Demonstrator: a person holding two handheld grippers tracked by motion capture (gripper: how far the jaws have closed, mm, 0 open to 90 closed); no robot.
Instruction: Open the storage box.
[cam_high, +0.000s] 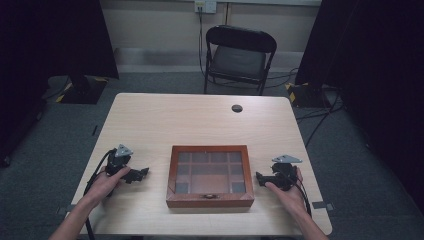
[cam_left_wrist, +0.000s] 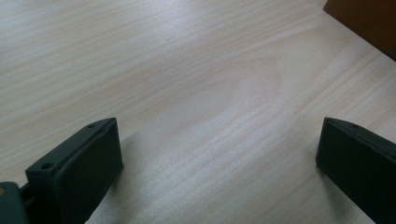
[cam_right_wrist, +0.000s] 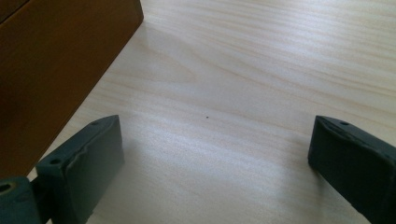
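Note:
A brown wooden box (cam_high: 210, 176) with a glass lid over several compartments lies shut near the table's front edge, its clasp facing the person. My left gripper (cam_high: 142, 173) rests on the table to the box's left, held by a hand, pointing toward the box. In the left gripper view its jaws stand wide apart over bare wood, with a corner of the box (cam_left_wrist: 369, 23) at the upper right. My right gripper (cam_high: 259, 177) rests to the box's right, pointing at it. Its jaws also stand wide apart, empty, with the box's side wall (cam_right_wrist: 56, 70) close at the left.
The light wooden table (cam_high: 200, 120) has a round cable hole (cam_high: 237, 108) near its far edge. A black folding chair (cam_high: 239, 57) stands behind the table. Dark curtains and stands flank the room, with cables on the floor at the right.

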